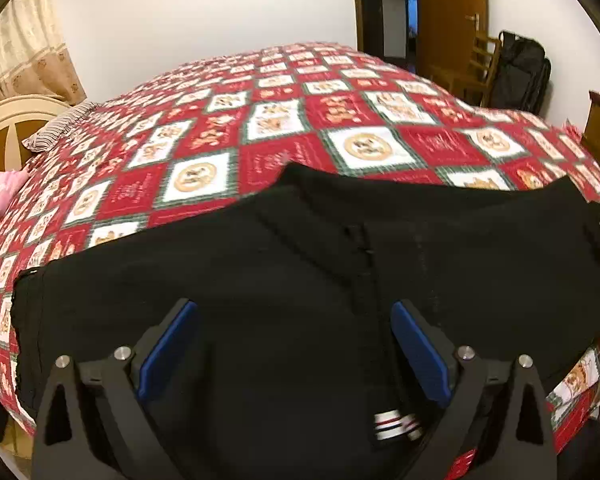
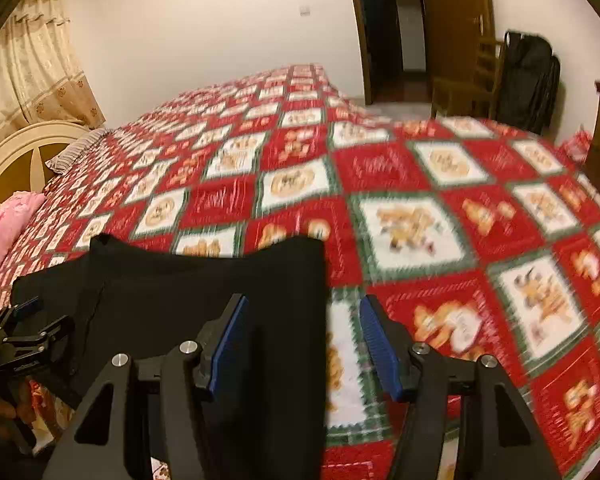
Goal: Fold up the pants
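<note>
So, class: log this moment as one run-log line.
pants: black, flat on quilt | left gripper: open above pants | right gripper: open at pants' right edge

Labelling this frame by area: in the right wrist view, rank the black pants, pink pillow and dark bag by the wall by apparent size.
1. black pants, though nearest the camera
2. pink pillow and dark bag: look alike, unranked
</note>
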